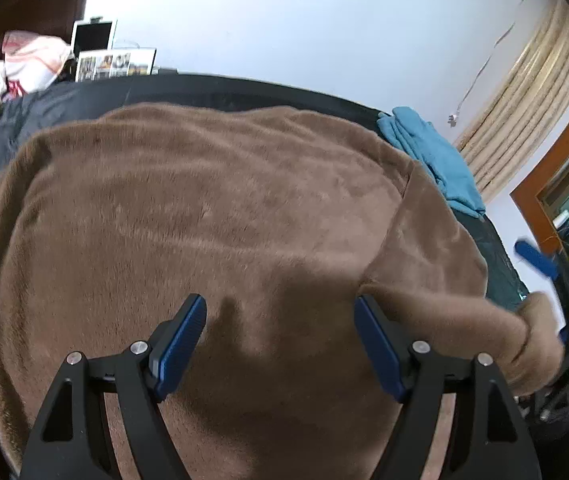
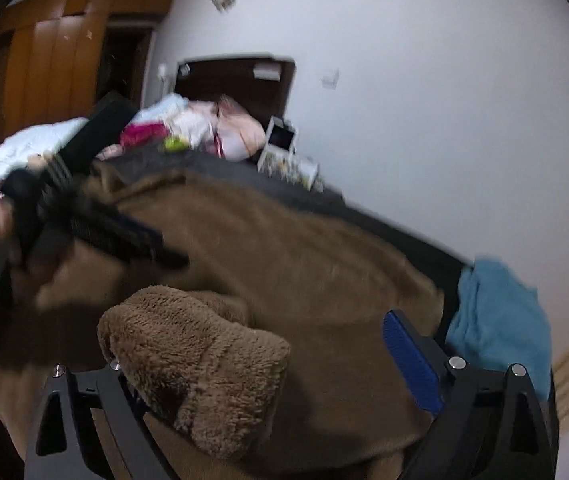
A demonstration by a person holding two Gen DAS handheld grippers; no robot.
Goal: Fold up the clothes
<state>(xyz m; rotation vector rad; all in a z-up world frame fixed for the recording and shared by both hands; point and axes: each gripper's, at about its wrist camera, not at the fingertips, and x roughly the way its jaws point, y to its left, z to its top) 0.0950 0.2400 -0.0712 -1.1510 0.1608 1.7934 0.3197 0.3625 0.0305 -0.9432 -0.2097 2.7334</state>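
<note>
A brown fleece garment [image 1: 204, 216] lies spread over a dark bed and fills most of the left wrist view. My left gripper [image 1: 280, 340] hovers just above it, jaws wide open and empty. A brown sleeve [image 1: 464, 320] runs off to the right, where the right gripper's blue finger [image 1: 534, 258] shows, blurred. In the right wrist view my right gripper [image 2: 324, 364] is open; the sleeve's cuff [image 2: 192, 372] is draped over its left finger and hides it. The blue right finger [image 2: 412, 360] is bare. The left gripper [image 2: 96, 224] shows blurred at the left above the garment [image 2: 304, 264].
A teal cloth [image 1: 432, 152] lies at the bed's far right edge; it also shows in the right wrist view [image 2: 496, 312]. Piled clothes [image 1: 24, 60] and a white photo frame [image 1: 116, 62] sit at the bed's far left. A wooden wardrobe [image 2: 44, 60] stands behind.
</note>
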